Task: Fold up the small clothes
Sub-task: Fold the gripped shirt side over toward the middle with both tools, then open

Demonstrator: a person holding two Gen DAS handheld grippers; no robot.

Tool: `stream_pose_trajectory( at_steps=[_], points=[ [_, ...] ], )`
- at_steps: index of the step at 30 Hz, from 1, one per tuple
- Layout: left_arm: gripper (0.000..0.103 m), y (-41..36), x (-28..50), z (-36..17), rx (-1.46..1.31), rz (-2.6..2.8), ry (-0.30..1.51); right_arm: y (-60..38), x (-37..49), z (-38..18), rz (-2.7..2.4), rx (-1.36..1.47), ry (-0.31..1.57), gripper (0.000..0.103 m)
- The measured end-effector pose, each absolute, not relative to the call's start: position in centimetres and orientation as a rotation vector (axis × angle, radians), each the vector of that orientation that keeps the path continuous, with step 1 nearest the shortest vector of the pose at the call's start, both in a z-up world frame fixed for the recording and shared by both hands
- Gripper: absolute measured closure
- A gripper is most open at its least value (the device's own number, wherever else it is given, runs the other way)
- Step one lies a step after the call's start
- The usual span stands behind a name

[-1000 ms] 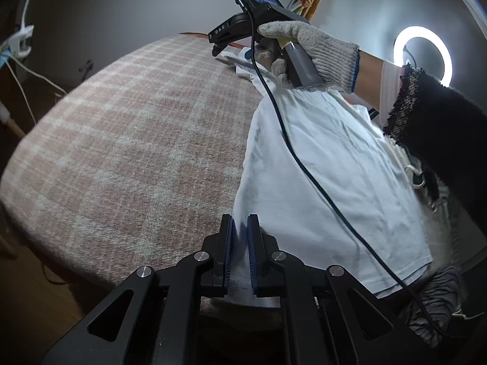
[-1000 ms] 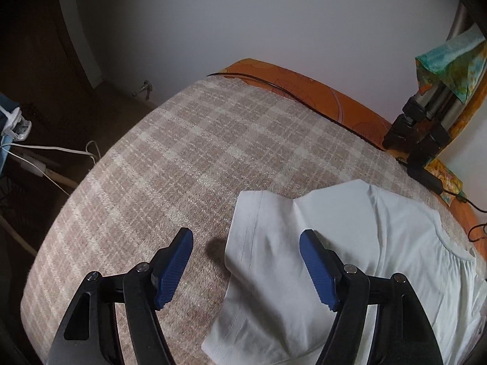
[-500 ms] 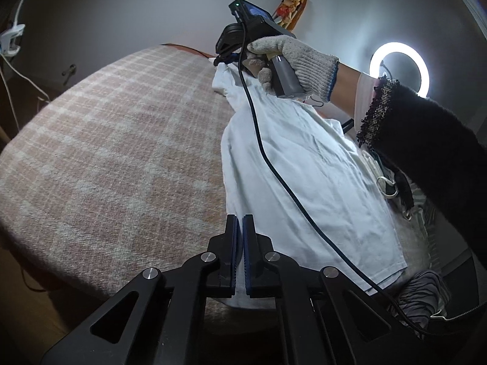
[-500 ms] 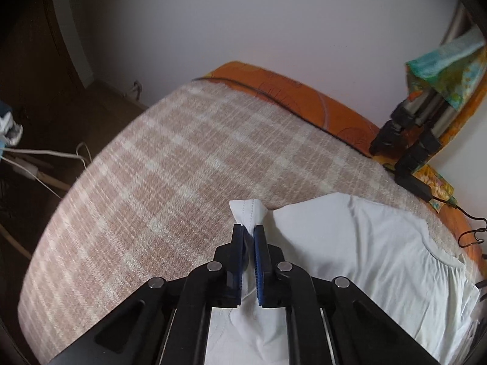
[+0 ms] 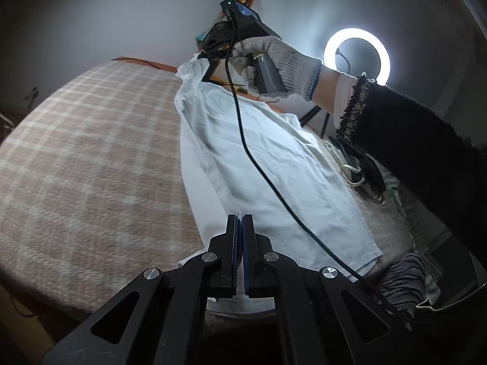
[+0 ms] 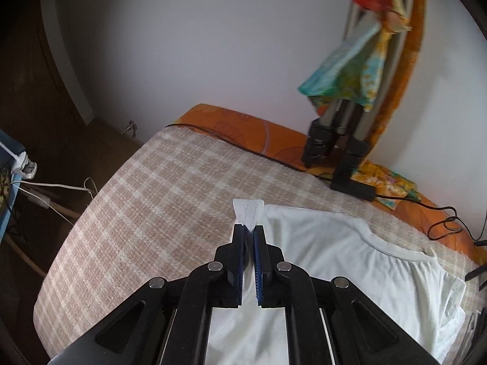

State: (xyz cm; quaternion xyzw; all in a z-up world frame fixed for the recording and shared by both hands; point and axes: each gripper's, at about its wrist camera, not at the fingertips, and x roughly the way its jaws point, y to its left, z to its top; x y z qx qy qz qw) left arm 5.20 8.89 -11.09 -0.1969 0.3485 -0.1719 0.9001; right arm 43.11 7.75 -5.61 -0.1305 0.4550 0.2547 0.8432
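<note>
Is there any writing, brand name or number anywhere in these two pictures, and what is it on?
No text can be read in either view.
Right tongs: any marking on the black body is too blurred to read, and the small lit screen on top shows no legible characters.
Shirt, blanket, hanging patterned cloth: they show no lettering.

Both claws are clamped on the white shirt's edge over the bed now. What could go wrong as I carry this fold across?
1. The right claw pinches only a narrow bit of the white shirt's sleeve hem; it may slip out.
2. The black cable trails across the shirt and could drag or snag it.
3. The left claw grips bunched fabric, so the fold may land creased.
</note>
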Motion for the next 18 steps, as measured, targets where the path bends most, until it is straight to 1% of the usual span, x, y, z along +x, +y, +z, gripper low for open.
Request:
stream_pose_trajectory(
  at_steps=[8, 14, 18],
  points=[
    [0.102, 5.0, 6.2, -10.7, -0.339, -0.48, 0.744, 1.0, 43.9, -5.2, 0.48, -0.19, 0.94, 0.1],
    [0.102, 2.4, 6.8, -11.3, -0.281, -0.53, 0.788, -3.7, 44.7, -7.9, 0.398, -0.141, 0.987, 0.1],
    [0.102, 1.4, 6.9, -11.8, -0.24, -0.542, 0.815, -4.8, 44.9, -9.0, 0.36, -0.159, 0.992, 0.1]
  ],
)
